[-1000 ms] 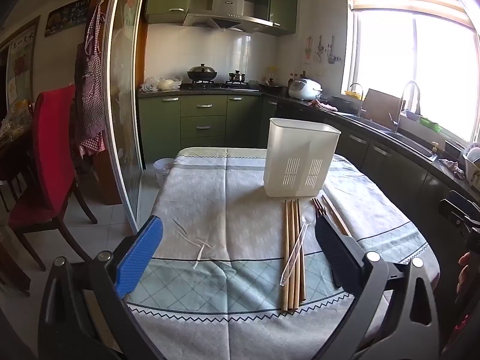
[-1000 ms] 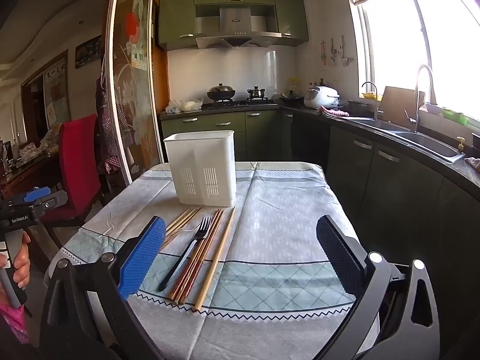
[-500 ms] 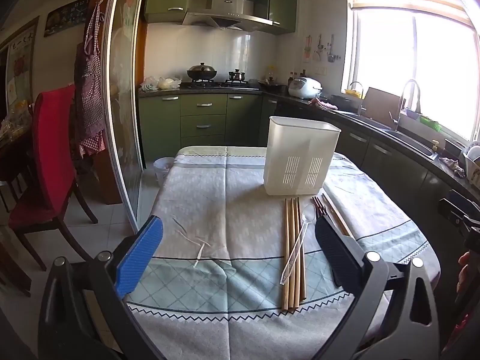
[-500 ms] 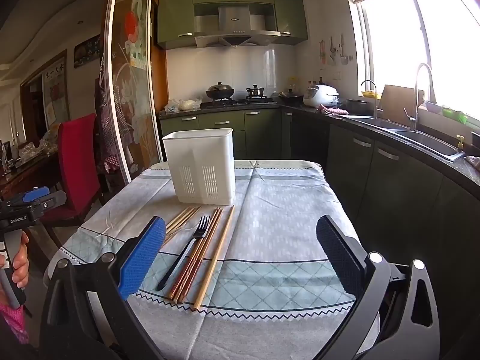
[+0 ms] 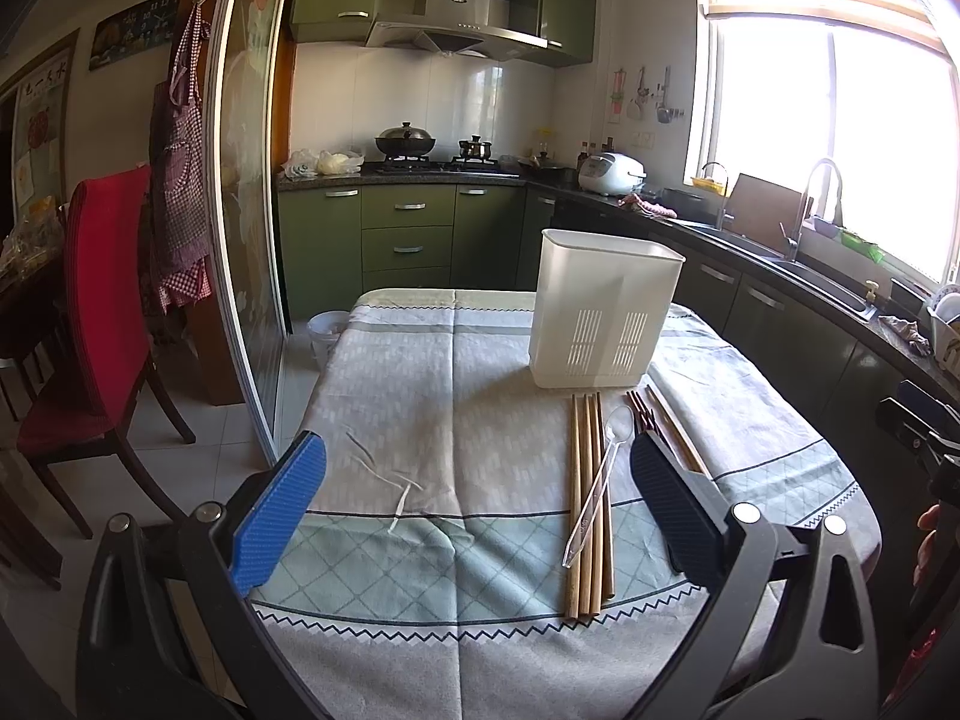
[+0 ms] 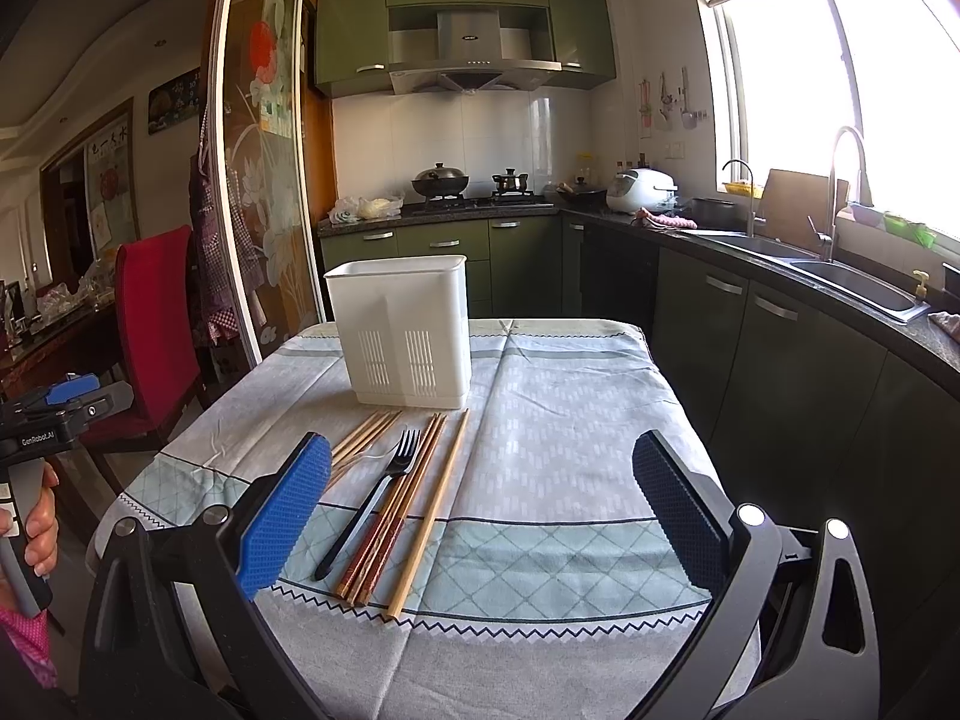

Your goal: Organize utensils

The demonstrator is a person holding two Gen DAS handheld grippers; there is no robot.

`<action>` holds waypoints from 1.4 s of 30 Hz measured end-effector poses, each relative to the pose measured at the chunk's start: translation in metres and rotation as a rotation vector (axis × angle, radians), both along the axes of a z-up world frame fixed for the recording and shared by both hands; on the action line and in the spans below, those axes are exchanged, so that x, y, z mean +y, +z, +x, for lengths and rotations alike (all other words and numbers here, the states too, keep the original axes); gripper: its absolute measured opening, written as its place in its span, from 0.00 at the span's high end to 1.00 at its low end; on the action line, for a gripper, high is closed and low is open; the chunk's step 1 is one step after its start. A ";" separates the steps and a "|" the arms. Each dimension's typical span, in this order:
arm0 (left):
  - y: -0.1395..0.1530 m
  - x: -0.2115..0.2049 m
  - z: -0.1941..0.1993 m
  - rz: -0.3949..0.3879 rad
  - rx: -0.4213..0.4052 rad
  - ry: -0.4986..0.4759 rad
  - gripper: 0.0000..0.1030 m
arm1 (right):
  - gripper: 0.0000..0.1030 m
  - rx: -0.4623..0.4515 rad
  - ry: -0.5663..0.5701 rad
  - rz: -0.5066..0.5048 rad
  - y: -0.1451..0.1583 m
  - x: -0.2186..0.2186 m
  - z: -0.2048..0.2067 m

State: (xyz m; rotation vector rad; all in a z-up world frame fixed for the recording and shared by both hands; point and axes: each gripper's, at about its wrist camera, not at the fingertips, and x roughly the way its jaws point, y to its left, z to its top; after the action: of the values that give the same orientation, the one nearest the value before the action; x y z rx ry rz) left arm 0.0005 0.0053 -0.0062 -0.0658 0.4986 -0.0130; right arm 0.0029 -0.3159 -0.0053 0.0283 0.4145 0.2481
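Both tools, left tool (image 5: 474, 510) and right tool (image 6: 480, 510), gape wide and empty above the worktop (image 6: 570, 420), utensils ahead: chopsticks (image 5: 585, 504), clear spoon (image 5: 600, 480), fork (image 6: 372, 498) lined before white holder (image 6: 405, 330), likely staged for loading.

Table (image 6: 570, 420): we find its right half bare cloth, open for passage. White holder (image 6: 402, 330) stands upright toward the far edge, blocking. Chopsticks (image 6: 429, 504) and black fork (image 6: 372, 498) lie between it and the near edge.
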 end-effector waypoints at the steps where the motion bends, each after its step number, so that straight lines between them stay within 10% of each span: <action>1: -0.001 0.000 0.000 0.000 0.000 0.000 0.06 | 0.04 0.001 0.000 0.000 0.000 0.000 0.000; 42: -0.006 0.003 0.001 -0.002 0.007 0.003 0.06 | 0.04 0.007 0.004 -0.004 -0.004 0.003 0.001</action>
State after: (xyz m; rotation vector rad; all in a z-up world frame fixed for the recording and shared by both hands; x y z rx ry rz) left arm 0.0018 0.0087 -0.0125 -0.0686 0.5050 -0.0100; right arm 0.0043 -0.3125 -0.0090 0.0241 0.4221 0.2510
